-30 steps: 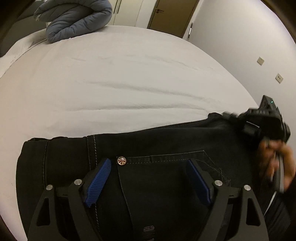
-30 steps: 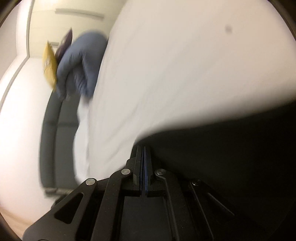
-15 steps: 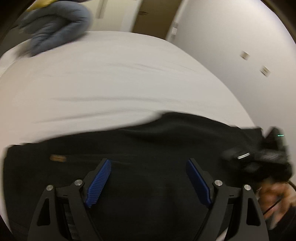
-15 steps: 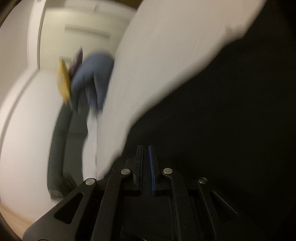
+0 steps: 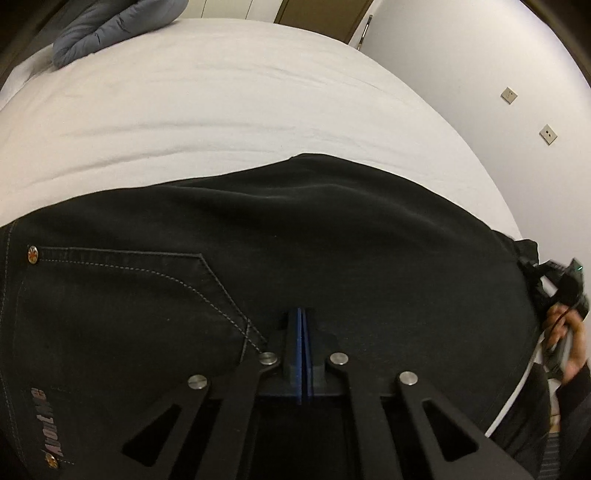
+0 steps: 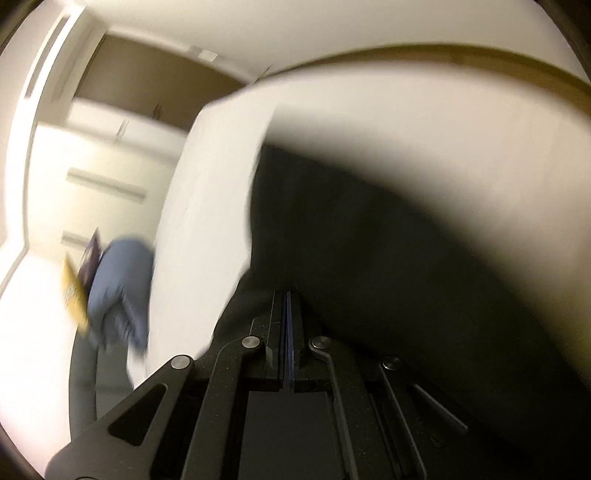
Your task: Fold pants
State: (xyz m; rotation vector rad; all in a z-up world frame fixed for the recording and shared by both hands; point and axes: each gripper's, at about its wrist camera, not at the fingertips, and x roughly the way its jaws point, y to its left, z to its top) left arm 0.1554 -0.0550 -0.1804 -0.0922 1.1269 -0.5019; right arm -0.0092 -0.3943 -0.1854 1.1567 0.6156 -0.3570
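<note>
A wide bed (image 5: 207, 96) with a lightly creased white sheet carries black denim pants (image 5: 332, 236), laid flat across its near edge, pale stitching outlining a pocket. A puffy blue quilt (image 5: 110, 26) sits bunched at the far end. The left gripper (image 5: 302, 314) is pinched closed low over the denim; whether it holds fabric is unclear. The right gripper (image 6: 286, 295), blurred, is likewise closed at the pants' edge.

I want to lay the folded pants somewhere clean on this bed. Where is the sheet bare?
The white sheet is bare across the wide stretch between the far edge of the black pants and the blue-grey bundle at the far left corner. The near side is crowded: pants cover it, with the left gripper and right gripper both over the fabric.
</note>
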